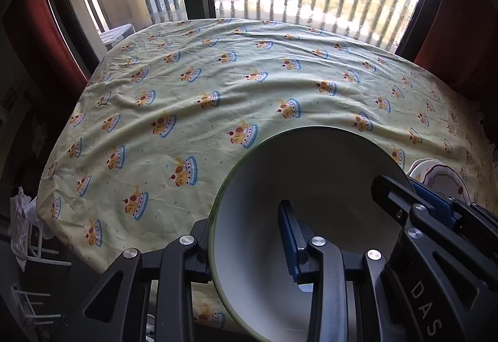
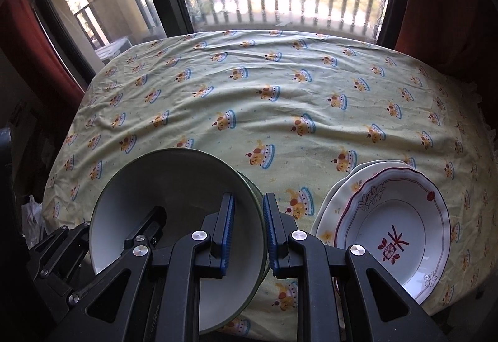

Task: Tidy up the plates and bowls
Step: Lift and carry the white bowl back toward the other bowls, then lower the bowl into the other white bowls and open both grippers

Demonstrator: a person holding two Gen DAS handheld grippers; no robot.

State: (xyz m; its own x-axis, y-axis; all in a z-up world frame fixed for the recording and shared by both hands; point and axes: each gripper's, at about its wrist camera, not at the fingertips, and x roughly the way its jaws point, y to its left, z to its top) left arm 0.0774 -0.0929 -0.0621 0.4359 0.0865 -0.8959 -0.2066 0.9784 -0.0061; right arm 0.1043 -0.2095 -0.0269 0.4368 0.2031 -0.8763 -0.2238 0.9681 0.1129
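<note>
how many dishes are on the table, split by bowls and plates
Bowls: 1, the green-rimmed bowl, white inside, gripped on both sides of its rim by the left gripper and the right gripper; further rim edges behind it may be more bowls, unclear.
Plates: 2 at least, the floral plate lying on a cream plate.
Total: 3 clearly visible.
</note>
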